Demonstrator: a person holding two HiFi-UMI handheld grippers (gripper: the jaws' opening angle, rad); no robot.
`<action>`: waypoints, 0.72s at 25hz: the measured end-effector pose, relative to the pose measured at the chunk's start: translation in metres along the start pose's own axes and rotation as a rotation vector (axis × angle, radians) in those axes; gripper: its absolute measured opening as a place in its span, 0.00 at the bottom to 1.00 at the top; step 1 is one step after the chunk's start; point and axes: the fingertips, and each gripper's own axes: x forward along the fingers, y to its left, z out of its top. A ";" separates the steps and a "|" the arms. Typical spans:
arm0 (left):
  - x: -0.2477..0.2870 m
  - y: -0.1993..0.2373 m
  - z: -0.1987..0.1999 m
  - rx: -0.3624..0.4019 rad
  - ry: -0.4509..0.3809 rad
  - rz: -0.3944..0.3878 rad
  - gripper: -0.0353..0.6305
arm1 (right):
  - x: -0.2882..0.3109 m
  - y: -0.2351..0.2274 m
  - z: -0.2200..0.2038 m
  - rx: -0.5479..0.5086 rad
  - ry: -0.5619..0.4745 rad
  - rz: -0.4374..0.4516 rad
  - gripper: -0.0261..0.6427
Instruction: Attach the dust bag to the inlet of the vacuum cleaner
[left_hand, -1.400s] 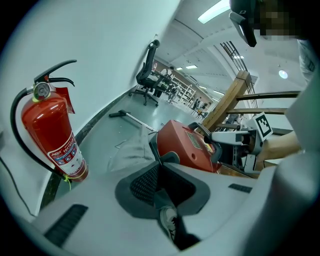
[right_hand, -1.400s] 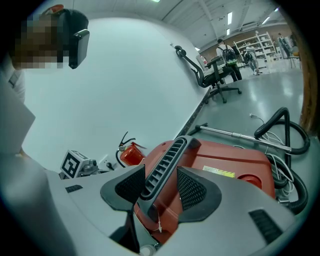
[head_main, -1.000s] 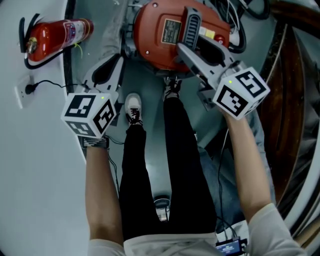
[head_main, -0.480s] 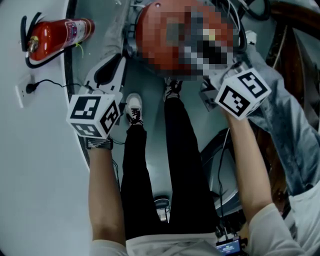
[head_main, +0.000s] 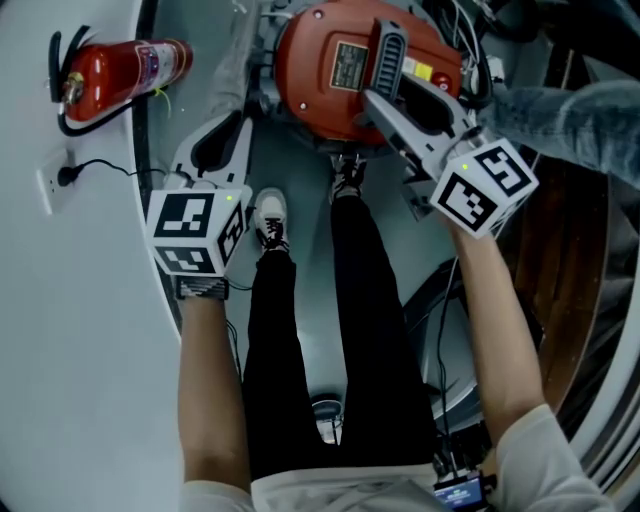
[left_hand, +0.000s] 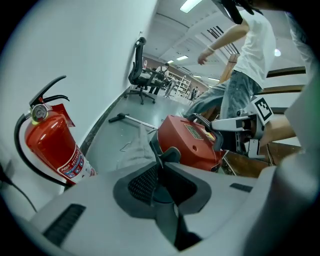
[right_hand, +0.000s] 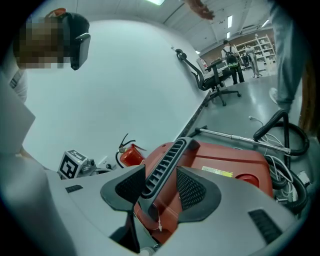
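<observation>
1. Grey floor (head_main: 305, 160) is seen beside a white wall (head_main: 60, 350); an office chair (left_hand: 140, 75) stands far down the room.
2. A red vacuum cleaner (head_main: 320, 60) is stood on the floor just ahead of the wearer's shoes. Its ribbed carry handle (head_main: 385, 50) is laid along the top, long axis running away from the wearer.
3. A black hose (right_hand: 282, 125) and a metal wand (right_hand: 240, 136) are noted beyond it.
4. Right gripper (right_hand: 162, 175): jaws are pressed onto the carry handle from both sides.
5. Left gripper (left_hand: 160, 155): it is held well apart from the vacuum cleaner, pads closed together, nothing between.
6. Grey cloth (head_main: 235, 55) is crumpled just beside the vacuum cleaner; whether it is the dust bag cannot be told.
7. A fire extinguisher (head_main: 115, 68) is stood against the wall. A bystander (left_hand: 240, 85) in jeans is seen past the vacuum cleaner.
</observation>
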 end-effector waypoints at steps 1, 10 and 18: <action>-0.002 0.000 -0.001 0.005 0.006 0.002 0.13 | -0.001 -0.001 -0.001 0.002 -0.003 -0.007 0.35; -0.025 0.000 0.017 0.034 0.012 -0.011 0.13 | -0.027 0.008 0.006 0.006 0.000 -0.071 0.35; -0.052 -0.008 0.046 0.060 -0.016 0.001 0.09 | -0.052 0.031 0.037 -0.072 -0.013 -0.093 0.30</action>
